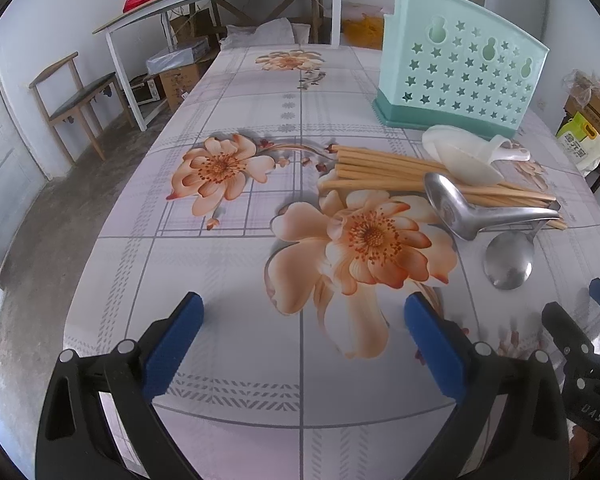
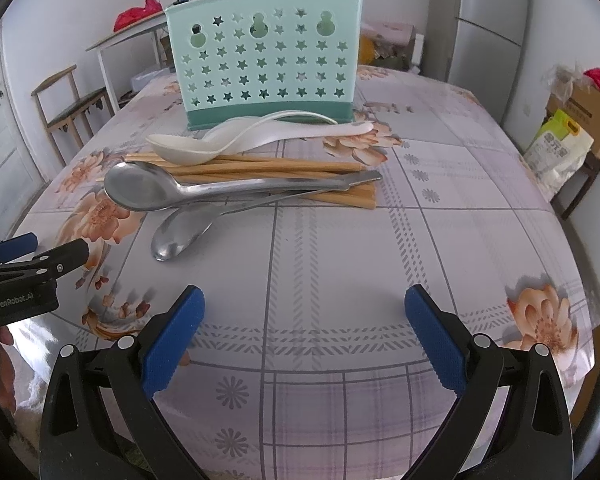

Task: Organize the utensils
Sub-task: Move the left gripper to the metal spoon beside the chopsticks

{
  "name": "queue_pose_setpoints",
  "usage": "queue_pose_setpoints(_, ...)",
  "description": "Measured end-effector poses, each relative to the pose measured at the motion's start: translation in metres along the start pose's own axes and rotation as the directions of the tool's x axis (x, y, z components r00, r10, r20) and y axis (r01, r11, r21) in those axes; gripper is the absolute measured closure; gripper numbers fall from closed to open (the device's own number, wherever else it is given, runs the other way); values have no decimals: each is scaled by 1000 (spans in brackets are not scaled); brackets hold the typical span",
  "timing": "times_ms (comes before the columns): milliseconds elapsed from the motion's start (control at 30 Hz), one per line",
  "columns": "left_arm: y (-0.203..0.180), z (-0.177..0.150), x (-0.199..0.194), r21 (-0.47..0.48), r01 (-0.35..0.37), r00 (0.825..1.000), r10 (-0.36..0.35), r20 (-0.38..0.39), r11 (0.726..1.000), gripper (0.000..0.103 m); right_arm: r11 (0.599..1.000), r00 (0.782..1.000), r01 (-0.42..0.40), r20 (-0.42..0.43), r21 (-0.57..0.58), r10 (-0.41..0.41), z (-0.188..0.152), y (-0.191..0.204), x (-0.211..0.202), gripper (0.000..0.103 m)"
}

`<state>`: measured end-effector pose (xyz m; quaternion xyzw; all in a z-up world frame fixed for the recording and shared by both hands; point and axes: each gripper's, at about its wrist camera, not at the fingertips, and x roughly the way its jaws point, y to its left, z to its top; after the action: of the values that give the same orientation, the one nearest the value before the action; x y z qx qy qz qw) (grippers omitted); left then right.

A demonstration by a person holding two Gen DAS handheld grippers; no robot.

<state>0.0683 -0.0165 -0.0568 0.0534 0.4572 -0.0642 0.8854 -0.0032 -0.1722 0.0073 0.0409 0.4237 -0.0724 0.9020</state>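
Two steel spoons [image 2: 148, 192], two white spoons [image 2: 188, 150], chopsticks [image 2: 268, 168].

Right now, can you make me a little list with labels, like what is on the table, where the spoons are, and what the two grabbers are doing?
table: floral plastic tablecloth
holder: mint green plastic utensil holder with star holes, upright behind the pile
chopsticks: bundle of wooden chopsticks, lying flat
white spoons: white plastic soup spoons, bowls resting on the chopsticks
metal spoons: large steel spoon on the chopsticks; smaller steel spoon nearest, bowl down on the cloth
left gripper: open, holding nothing
right gripper: open, holding nothing
put away so far: nothing seen in the holder
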Motion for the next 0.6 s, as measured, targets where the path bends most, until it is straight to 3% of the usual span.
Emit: queue_pose_setpoints(600, -2, 8, 2, -21, 1, 1000, -2, -26, 1000, 4, 1000, 999, -23, 49, -11, 24, -1, 3, 3, 7)
